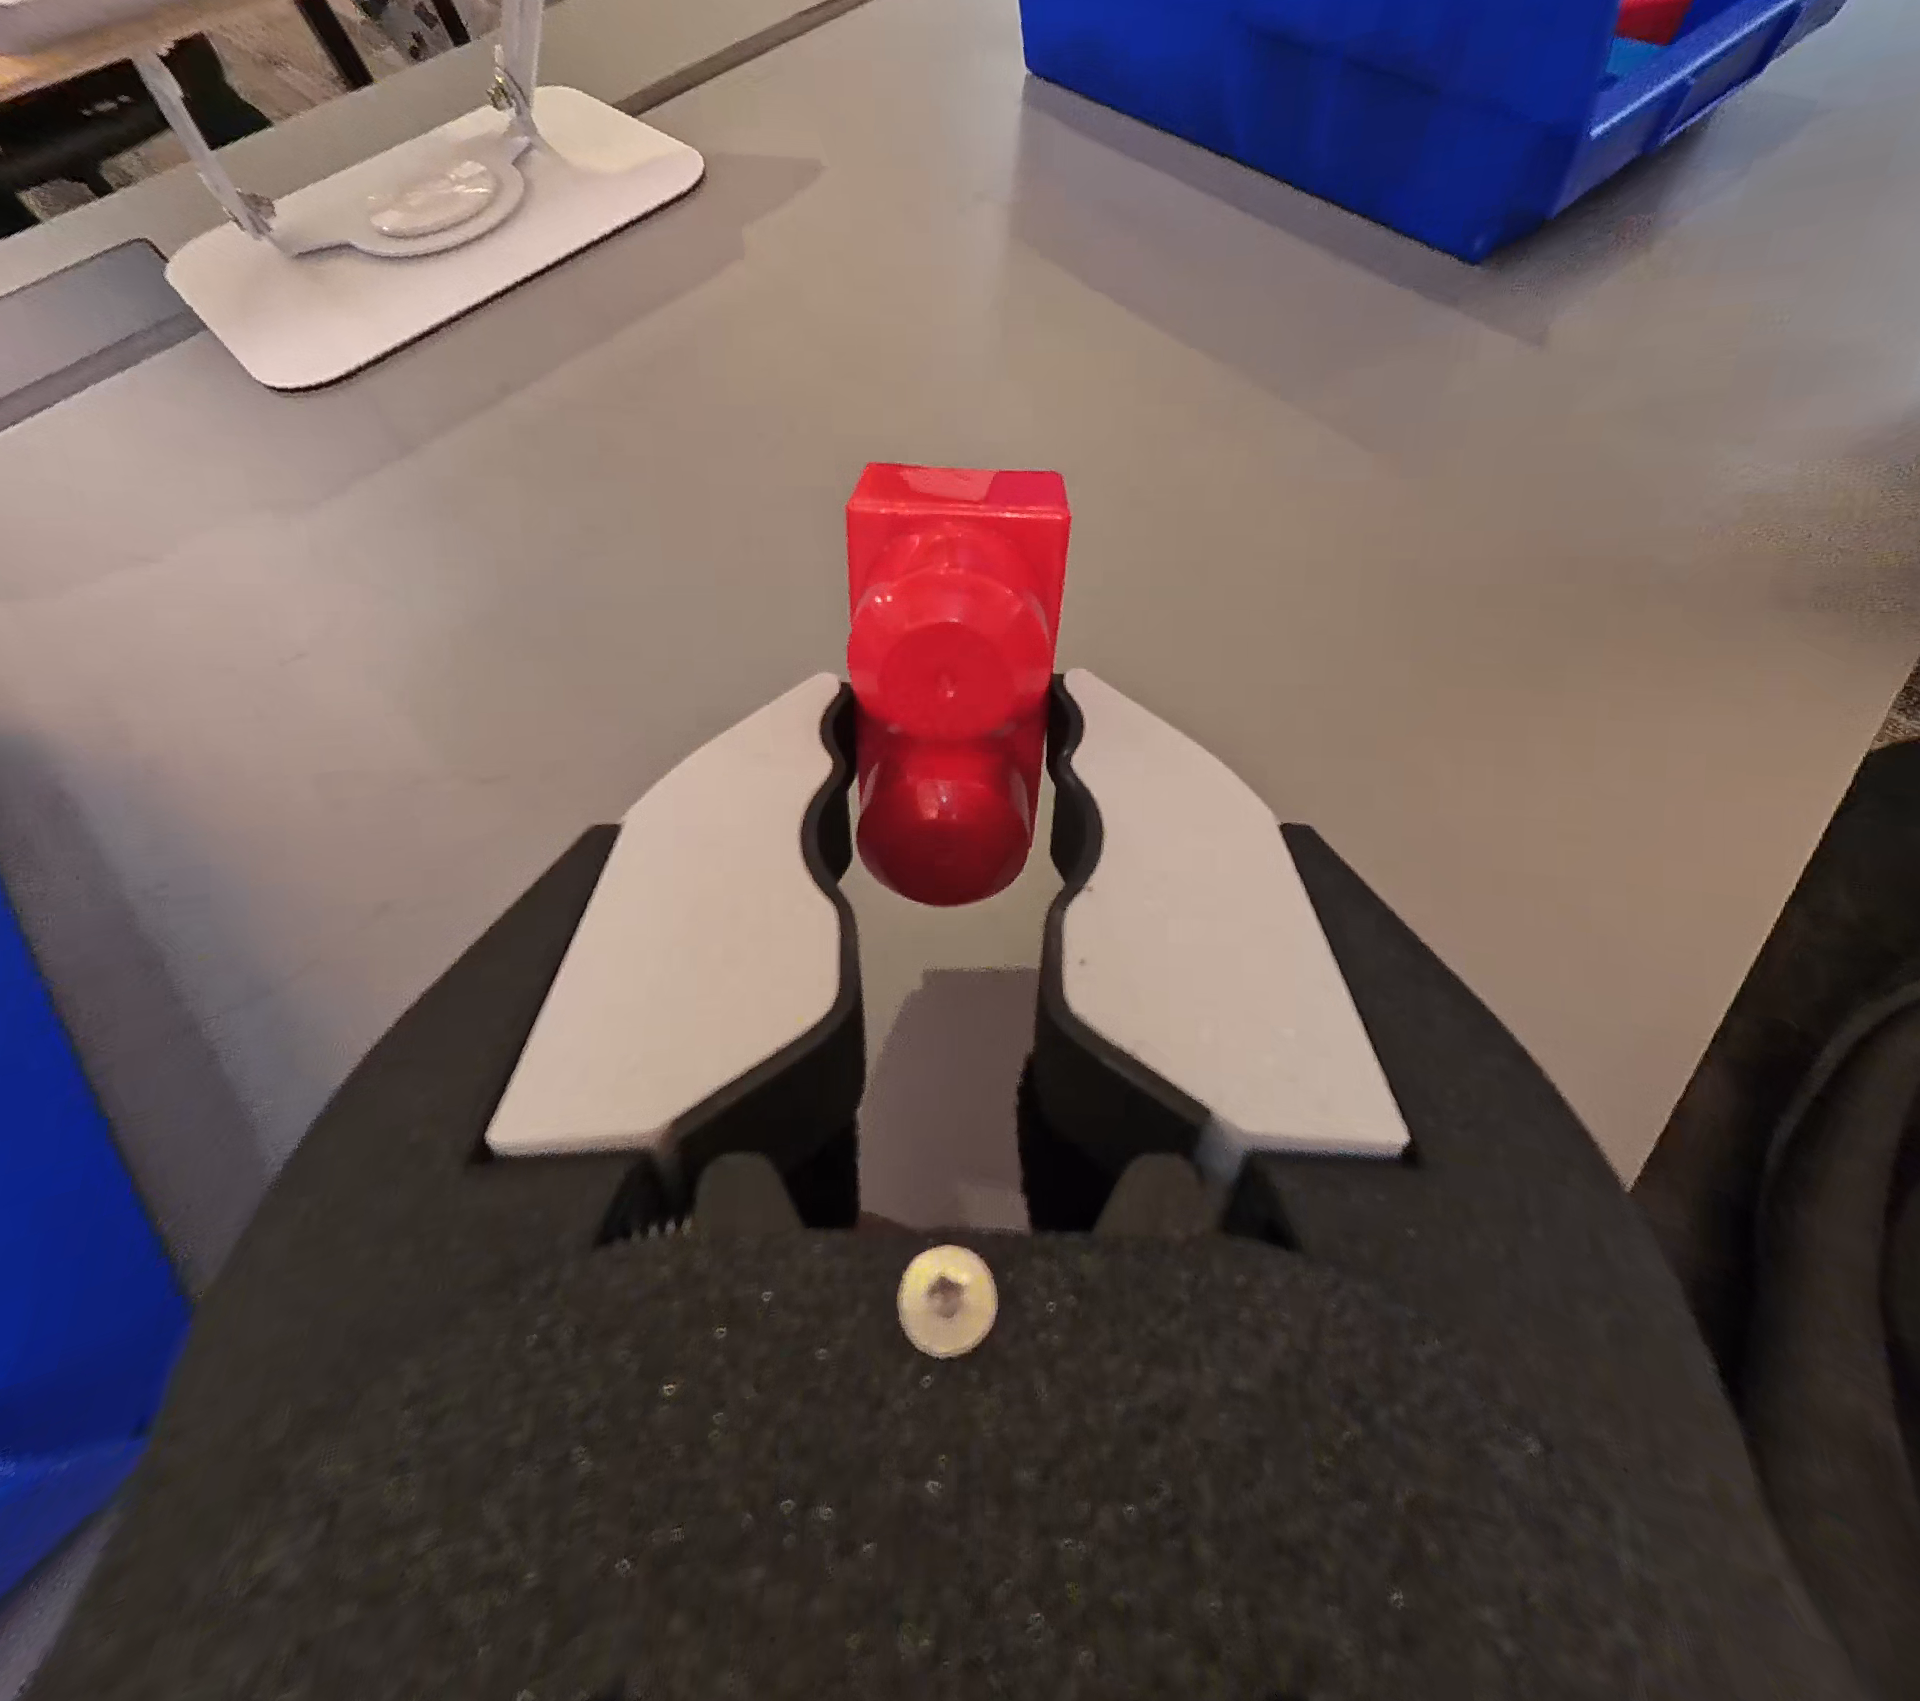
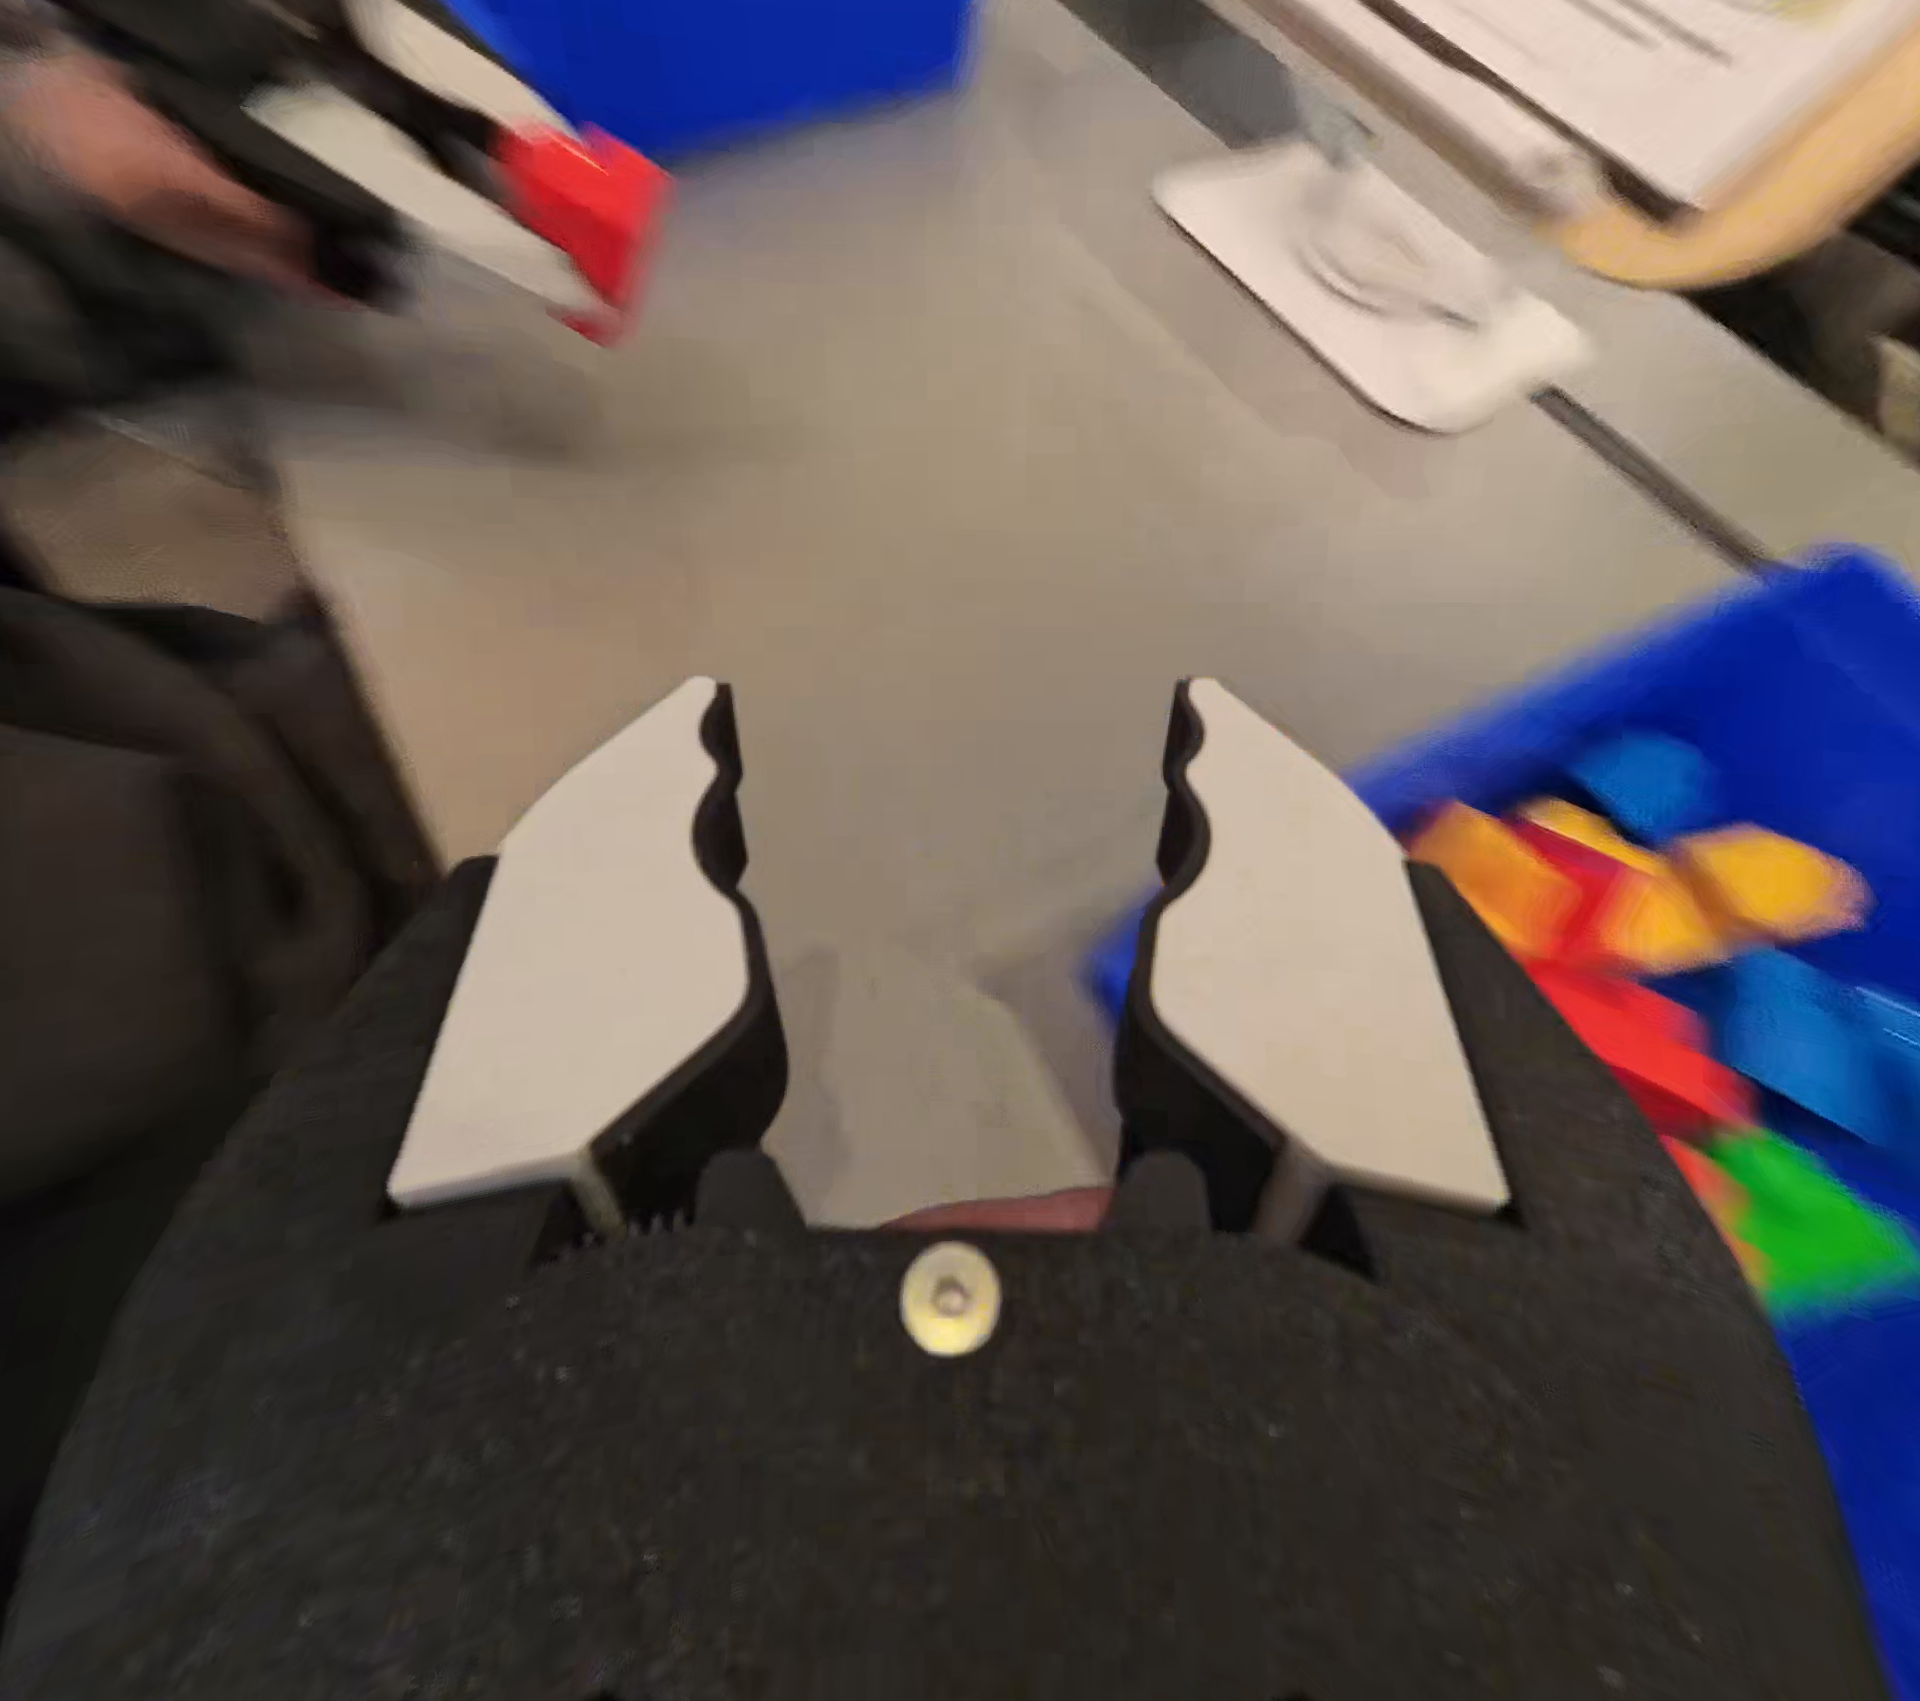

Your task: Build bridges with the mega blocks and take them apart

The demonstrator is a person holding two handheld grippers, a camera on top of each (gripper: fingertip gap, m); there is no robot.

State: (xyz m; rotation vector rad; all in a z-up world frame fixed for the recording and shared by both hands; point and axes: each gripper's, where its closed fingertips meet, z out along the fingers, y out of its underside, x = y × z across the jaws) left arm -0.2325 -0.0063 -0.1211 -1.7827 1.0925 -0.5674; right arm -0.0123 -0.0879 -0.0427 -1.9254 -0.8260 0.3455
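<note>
A glossy red plastic studded block (image 1: 961,612) sits between black tongs with pale grey plates (image 1: 951,716) over a plain matte grey surface (image 1: 1247,456). A deep blue plastic bin (image 2: 1766,716) holds blurred orange, red, blue and green blocks (image 2: 1662,945); a white stand base (image 1: 436,238) shows beside it.

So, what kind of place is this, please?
Probably a data-recording workstation, not a home: a plain grey table, blue plastic bins of coloured toy blocks, and a printed instruction sheet on a white stand. The left gripper holds a red block.
</note>
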